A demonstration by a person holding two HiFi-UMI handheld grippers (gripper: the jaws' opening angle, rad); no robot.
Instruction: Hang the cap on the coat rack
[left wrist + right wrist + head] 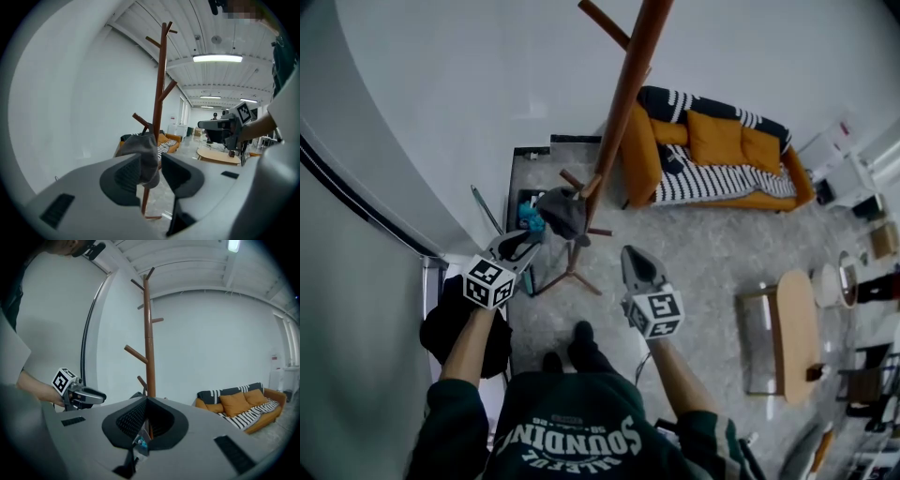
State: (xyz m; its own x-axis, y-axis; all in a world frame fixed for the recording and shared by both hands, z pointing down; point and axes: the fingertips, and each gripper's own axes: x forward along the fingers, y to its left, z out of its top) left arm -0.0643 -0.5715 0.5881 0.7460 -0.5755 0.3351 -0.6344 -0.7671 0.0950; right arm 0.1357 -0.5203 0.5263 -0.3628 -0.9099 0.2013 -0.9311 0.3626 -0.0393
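Two grippers low in frame, left gripper [523, 246] released with jaws wide, grey cap [562, 214] between them, hung on coat rack [623, 94] peg at centre, right gripper [630, 258] clenched, empty

One overhead, two low; common coat rack [622, 103]

Plain white walls [469, 94] met a grey speckled floor [703, 253]. An orange sofa [639, 155] stood against the wall, carrying orange cushions [717, 139] and a black-and-white striped throw [712, 186]. An oval wooden table [797, 328] sat well apart from it. A strip light [218, 58] glowed on the white ceiling [187, 28].
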